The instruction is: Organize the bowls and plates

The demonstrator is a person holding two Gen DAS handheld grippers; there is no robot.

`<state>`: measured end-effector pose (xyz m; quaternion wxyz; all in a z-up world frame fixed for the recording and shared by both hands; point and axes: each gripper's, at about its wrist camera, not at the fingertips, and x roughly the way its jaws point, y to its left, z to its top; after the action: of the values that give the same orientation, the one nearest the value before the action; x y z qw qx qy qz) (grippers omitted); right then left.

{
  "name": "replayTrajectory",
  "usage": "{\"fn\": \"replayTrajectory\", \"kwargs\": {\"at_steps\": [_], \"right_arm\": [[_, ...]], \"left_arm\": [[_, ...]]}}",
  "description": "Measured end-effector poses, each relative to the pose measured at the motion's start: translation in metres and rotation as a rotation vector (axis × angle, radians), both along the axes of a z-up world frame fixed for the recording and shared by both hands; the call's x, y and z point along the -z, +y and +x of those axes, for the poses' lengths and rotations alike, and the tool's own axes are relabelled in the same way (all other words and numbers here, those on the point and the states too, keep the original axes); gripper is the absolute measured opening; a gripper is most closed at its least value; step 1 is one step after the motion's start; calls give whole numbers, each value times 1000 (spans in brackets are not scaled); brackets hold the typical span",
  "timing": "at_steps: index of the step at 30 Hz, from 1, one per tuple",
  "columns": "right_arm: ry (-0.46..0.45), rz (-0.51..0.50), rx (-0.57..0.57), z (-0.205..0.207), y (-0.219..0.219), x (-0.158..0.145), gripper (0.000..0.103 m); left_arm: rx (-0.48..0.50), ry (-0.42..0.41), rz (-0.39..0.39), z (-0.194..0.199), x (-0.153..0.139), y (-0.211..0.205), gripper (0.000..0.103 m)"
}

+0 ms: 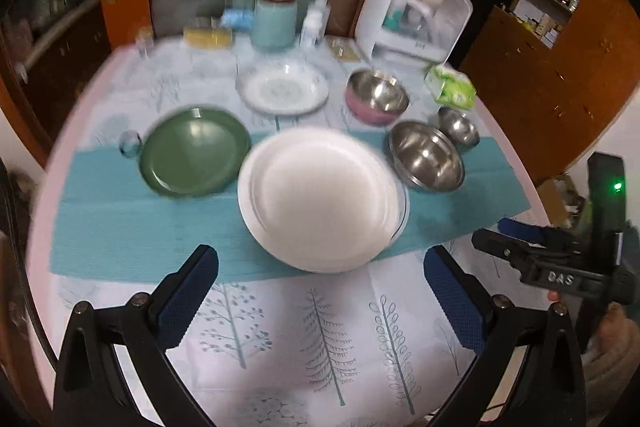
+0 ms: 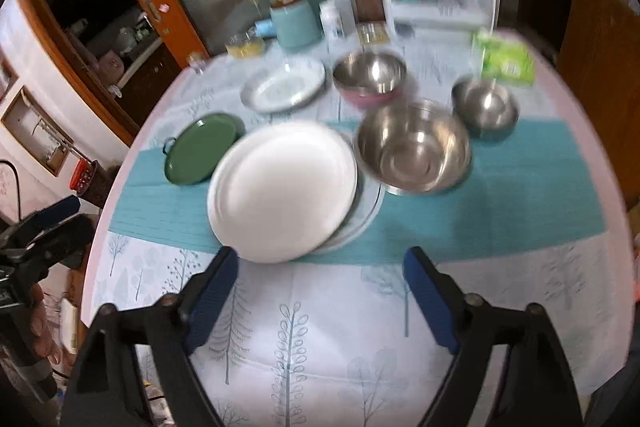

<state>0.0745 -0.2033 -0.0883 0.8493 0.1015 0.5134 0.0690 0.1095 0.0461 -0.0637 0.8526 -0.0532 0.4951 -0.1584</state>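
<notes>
Left wrist view: white plate [image 1: 320, 199] sits mid-table on the teal runner [image 1: 120, 227], stacked on another plate, green plate [image 1: 194, 151] to its left, steel bowls [image 1: 426, 155] right and far-right. Left gripper [image 1: 320, 291] and right gripper [image 2: 320, 287] both hang wide open, empty, just short of its near rim. Likely ceramic: stiff, glossy, slippery, chippable; pinch the near rim, lift level.

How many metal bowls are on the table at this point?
3. The pink-sided bowl sits at the back beside the patterned plate, the largest bowl right of the white plate, and the smallest bowl near the green packet. None looks hidden.
</notes>
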Motion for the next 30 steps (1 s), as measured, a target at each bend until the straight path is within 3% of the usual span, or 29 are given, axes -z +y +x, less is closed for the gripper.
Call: {"fn": "replayTrajectory", "kwargs": {"at_steps": [3, 9, 15, 22, 24, 30], "right_arm": [[61, 33, 23, 15, -10, 23, 72], [126, 37, 45, 56, -19, 51, 69], [200, 90, 56, 97, -25, 76, 59], [277, 127, 69, 124, -30, 100, 50], [290, 139, 66, 127, -29, 104, 48], [318, 193, 86, 135, -29, 113, 44]], "left_arm": [[-24, 71, -47, 22, 27, 11, 102], [-44, 171, -12, 68, 67, 19, 100], [-48, 294, -67, 105, 107, 22, 93], [-52, 357, -123, 134, 126, 20, 86], [-40, 374, -138, 138, 129, 18, 80], [-58, 419, -155, 149, 140, 22, 77]]}}
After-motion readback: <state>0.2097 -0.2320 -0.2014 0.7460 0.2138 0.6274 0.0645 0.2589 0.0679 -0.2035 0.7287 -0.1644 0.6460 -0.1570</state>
